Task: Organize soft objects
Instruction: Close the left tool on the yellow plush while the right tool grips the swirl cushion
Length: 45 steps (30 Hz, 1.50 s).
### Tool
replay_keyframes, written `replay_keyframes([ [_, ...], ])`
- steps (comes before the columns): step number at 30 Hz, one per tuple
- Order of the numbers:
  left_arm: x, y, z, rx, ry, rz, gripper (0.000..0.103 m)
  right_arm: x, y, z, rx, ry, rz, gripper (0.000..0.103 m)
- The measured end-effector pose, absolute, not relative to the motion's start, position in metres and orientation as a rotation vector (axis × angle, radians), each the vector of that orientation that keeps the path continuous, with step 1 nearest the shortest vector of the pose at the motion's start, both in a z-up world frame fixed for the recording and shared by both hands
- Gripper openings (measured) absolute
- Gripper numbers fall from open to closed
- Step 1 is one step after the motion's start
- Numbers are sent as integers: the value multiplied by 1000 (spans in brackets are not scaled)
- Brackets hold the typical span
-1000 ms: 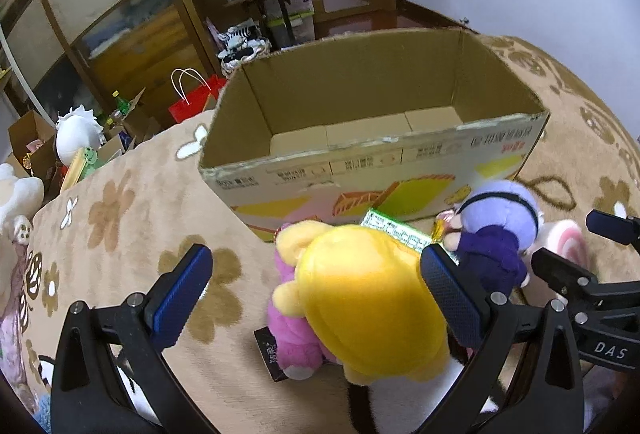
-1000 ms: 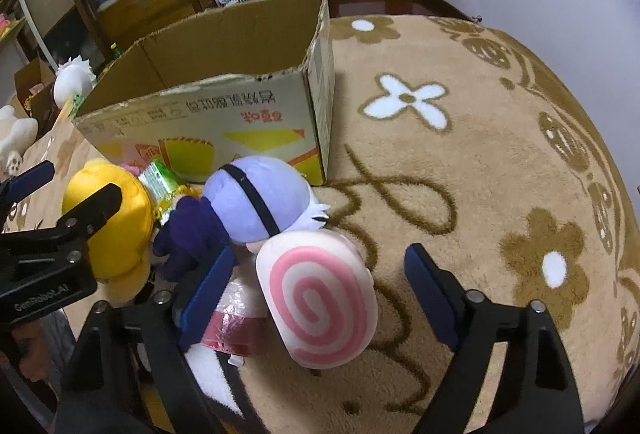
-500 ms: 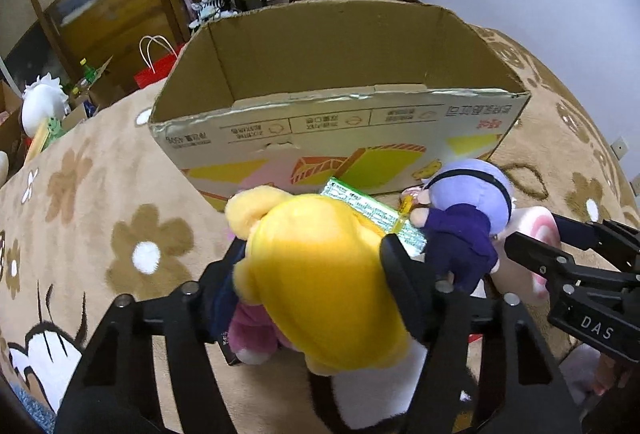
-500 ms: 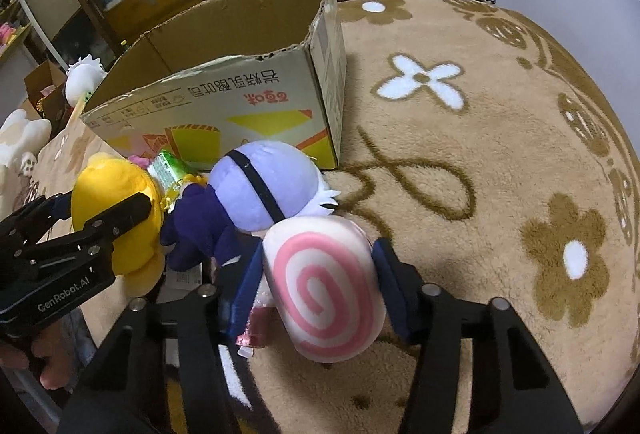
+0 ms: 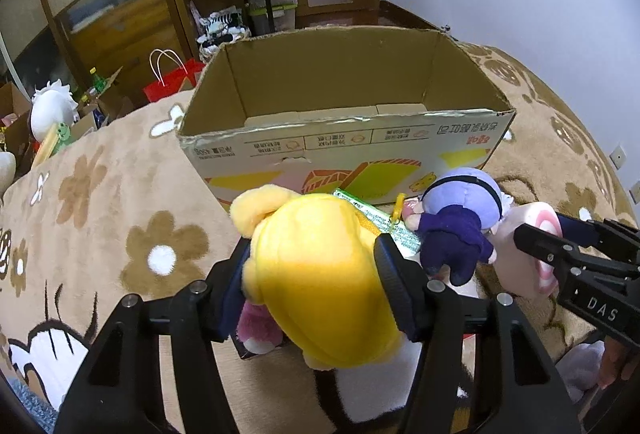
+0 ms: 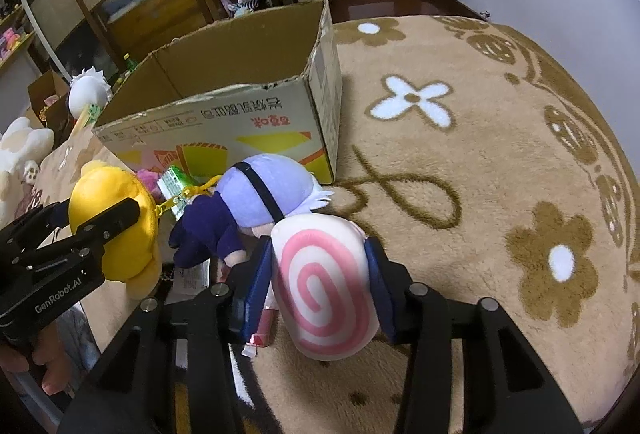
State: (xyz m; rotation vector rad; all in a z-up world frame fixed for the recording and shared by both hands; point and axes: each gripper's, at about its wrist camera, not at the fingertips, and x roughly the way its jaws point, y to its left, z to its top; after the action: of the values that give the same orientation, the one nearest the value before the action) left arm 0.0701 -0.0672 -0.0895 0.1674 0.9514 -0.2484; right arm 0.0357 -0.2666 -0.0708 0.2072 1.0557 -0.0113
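A yellow plush [image 5: 320,290] lies on the flowered rug in front of an open cardboard box [image 5: 340,149]. My left gripper [image 5: 312,258] has its jaws closing, and both pads press into the plush's sides. Beside it lies a purple-haired doll [image 6: 260,189] with a green packet [image 6: 176,185] clipped near it. Against the doll rests a pink swirl roll plush [image 6: 324,286]. My right gripper [image 6: 318,254] is also closing, its pads squeezing this roll from both sides. The box's inside looks bare in both views.
The beige rug [image 6: 480,161] stretches wide to the right of the box. A white plush [image 5: 54,105] and a red bag [image 5: 168,81] sit beyond the rug's left edge. Wooden shelves and a cluttered table stand behind. A hand [image 6: 44,366] holds the left gripper.
Both grippers went from wide open to closed around their plushes: the left around the yellow plush, the right around the pink swirl roll. Neither hand shifted much.
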Motion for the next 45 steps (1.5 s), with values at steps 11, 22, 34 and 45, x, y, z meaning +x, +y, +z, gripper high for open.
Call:
replay_keyframes([
  [11,56,-57,-70,163,888,-226,58,22,-271,-41,231,913,1,48],
  [22,40,-42,-34,141,756,-188,57,11,-239,-1,78,741,47,48],
  [34,31,-39,-3,137,662,-246,25,2,-233,42,77,579,60,48],
  [45,63,-22,-36,39,875,-227,55,5,-231,40,74,605,73,48],
])
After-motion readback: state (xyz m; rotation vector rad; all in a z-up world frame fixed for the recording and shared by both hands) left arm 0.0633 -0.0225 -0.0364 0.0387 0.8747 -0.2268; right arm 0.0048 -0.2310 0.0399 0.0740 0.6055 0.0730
